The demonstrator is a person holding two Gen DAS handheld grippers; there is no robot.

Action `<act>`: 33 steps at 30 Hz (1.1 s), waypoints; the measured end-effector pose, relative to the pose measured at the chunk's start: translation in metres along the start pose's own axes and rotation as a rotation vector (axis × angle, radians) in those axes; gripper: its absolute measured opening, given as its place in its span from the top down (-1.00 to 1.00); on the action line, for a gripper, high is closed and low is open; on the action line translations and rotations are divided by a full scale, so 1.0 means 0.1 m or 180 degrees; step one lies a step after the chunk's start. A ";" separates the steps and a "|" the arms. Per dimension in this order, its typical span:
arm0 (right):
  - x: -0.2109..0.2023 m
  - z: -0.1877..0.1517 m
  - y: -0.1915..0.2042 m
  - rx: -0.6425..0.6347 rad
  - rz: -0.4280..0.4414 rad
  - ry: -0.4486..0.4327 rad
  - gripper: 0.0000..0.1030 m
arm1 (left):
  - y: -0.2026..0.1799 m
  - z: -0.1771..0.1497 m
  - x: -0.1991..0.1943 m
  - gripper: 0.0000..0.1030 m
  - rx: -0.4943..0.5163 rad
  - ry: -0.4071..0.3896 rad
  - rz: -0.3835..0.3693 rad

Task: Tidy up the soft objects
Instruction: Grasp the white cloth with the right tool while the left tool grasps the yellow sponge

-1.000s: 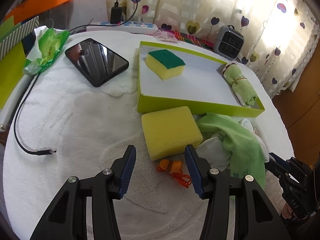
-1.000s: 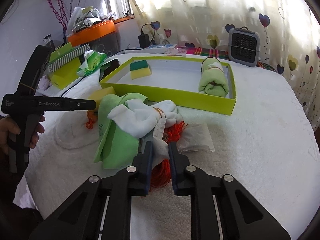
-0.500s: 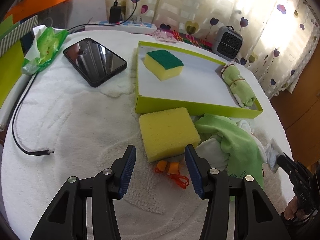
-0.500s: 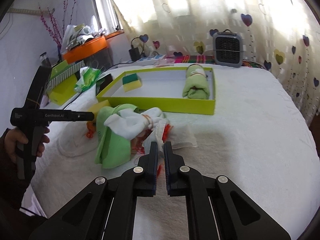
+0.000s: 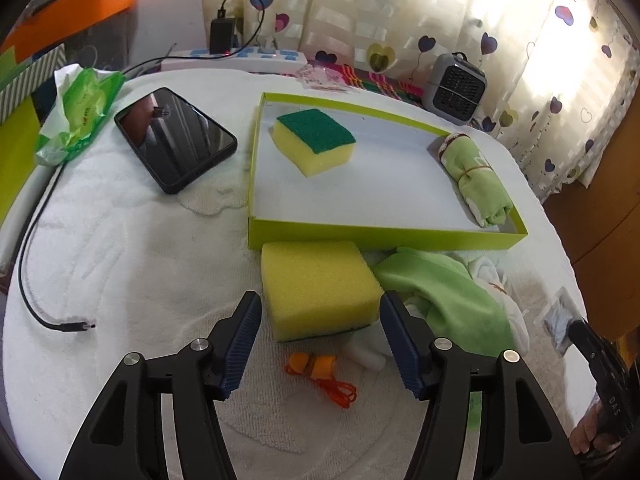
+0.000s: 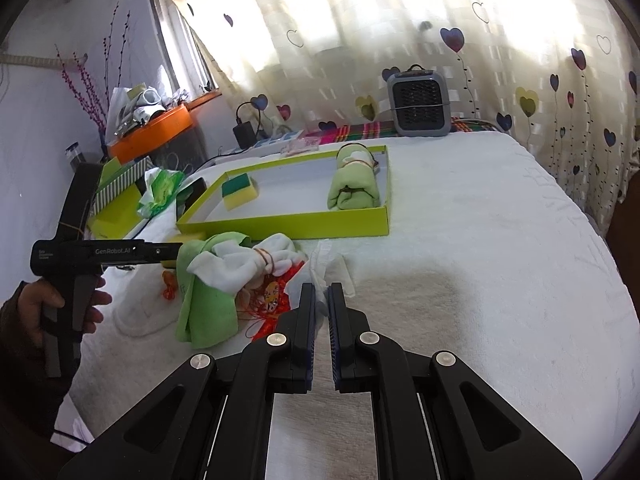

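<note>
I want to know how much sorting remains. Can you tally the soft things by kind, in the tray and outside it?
Sponges: 2, one in the tray at, one outside at
Rolled towels in the tray: 1
Loose cloth bundles outside: 1, green and white
Clear packets in the right gripper: 1
Total: 5

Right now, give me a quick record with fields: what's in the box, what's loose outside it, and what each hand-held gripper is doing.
In green box: green-topped sponge; rolled green towel
Loose: yellow sponge; green cloth; orange cord
Left hand-held gripper: opening, nothing gripped, facing yellow sponge
Right hand-held gripper: shut on white packet
</note>
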State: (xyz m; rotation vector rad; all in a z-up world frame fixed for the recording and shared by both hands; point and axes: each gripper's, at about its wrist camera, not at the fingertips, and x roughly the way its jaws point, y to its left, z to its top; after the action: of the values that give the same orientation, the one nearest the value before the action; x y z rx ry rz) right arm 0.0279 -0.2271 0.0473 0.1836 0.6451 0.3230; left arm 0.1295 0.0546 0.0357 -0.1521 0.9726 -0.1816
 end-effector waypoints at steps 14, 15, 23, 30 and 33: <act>0.03 0.00 -0.03 0.0020 0.0027 0.0004 0.87 | -0.03 0.02 0.10 -0.26 -0.0042 0.0052 0.0164; 0.03 0.00 -0.03 0.0019 0.0024 0.0003 0.87 | -0.03 0.02 0.09 -0.26 -0.0042 0.0037 0.0165; 0.07 -0.02 -0.01 0.0029 0.0036 0.0028 0.87 | 0.04 -0.02 0.11 -0.10 -0.0181 0.0048 0.0010; 0.07 -0.02 -0.01 0.0022 0.0037 0.0024 0.87 | 0.10 -0.04 0.01 -0.01 -0.0253 -0.0066 -0.0014; 0.08 -0.02 0.01 0.0018 0.0039 0.0024 0.87 | 0.12 -0.05 -0.04 -0.01 -0.0266 -0.0096 -0.0011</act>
State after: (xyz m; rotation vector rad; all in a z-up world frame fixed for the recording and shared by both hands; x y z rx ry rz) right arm 0.0326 -0.2234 0.0418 0.1919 0.6525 0.3337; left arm 0.1238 0.0670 0.0333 -0.2325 0.9503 -0.1416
